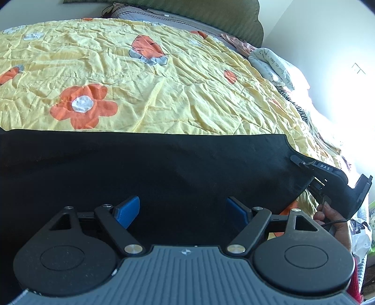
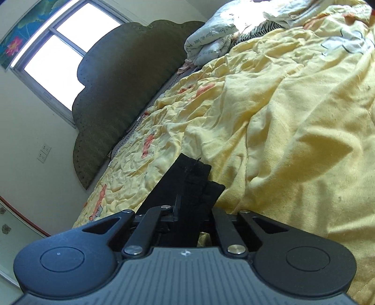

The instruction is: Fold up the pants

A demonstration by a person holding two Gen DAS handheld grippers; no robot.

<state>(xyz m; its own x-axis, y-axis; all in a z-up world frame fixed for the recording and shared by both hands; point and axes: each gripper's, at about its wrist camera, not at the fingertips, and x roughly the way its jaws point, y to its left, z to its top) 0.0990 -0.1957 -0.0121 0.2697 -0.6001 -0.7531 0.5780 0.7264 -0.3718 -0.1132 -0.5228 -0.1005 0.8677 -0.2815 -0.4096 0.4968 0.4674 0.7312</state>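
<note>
1. Left wrist view: my left gripper (image 1: 182, 212) points steeply down over the black pants (image 1: 140, 169). Its blue pads (image 1: 127, 211) stand wide apart with nothing pinched between them; only dark cloth lies under the gap.

2. Same view: the pants lie as a broad dark band across the near side of the bed, on the yellow flowered quilt (image 1: 164, 93). Their far edge runs nearly straight from left to right.

3. Same view, right side: I see my right gripper (image 1: 304, 174) at the right end of the pants, tips buried in the cloth edge. A hand (image 1: 332, 217) holds its handle from below, fingers curled around the grip, a thin cable trailing beside it.

4. Far end of the bed: a green headboard (image 1: 211, 14) and a rumpled white blanket with writing (image 1: 271, 63) near the right corner.

5. Right wrist view: my right gripper (image 2: 187, 218) is rolled hard over, so the room sits tilted. It points gently downward across the quilt (image 2: 281, 117).

6. Same view: its jaws are clamped tight on a bunched end of the pants (image 2: 189, 187), which stands up between the fingers as a dark folded stub. The pads themselves are hidden by the cloth.

7. Background: the headboard (image 2: 112, 93) and a bright window (image 2: 58, 51) at upper left.
</note>
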